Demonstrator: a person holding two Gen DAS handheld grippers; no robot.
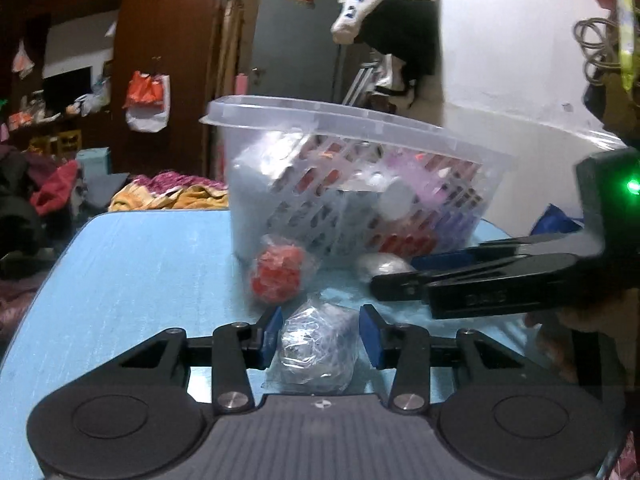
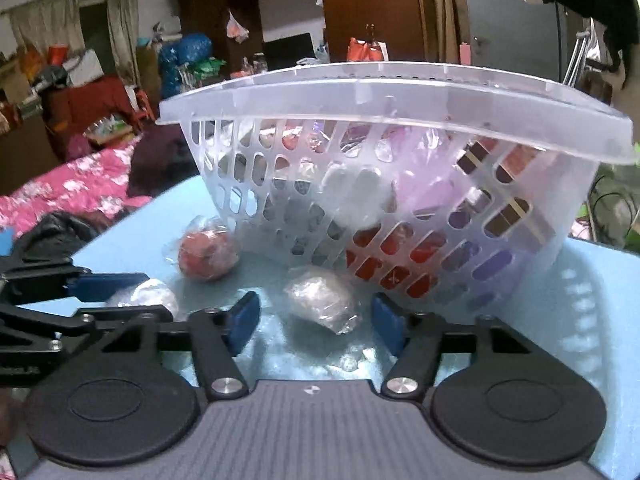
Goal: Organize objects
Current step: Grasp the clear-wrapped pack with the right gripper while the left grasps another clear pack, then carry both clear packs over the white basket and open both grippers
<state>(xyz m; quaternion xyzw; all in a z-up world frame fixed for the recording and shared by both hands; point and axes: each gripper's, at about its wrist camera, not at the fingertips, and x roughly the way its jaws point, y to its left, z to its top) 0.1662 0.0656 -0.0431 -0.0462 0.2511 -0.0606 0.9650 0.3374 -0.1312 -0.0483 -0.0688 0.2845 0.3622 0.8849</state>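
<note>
Left gripper (image 1: 318, 334) is gaping around a clear-wrapped bundle (image 1: 316, 350) — pads not touching. Right gripper (image 2: 316, 322), also wide, is flanking another wrapped bundle (image 2: 322, 300). Basket (image 2: 360, 96) is sitting at 12 o'clock on the blue table (image 1: 140, 264).

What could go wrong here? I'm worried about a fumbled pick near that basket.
The left gripper straddles a crinkly wrapped bundle; the slick film may slip as it closes. The right gripper is open around another wrapped piece close to the basket, so it could nudge it.
</note>
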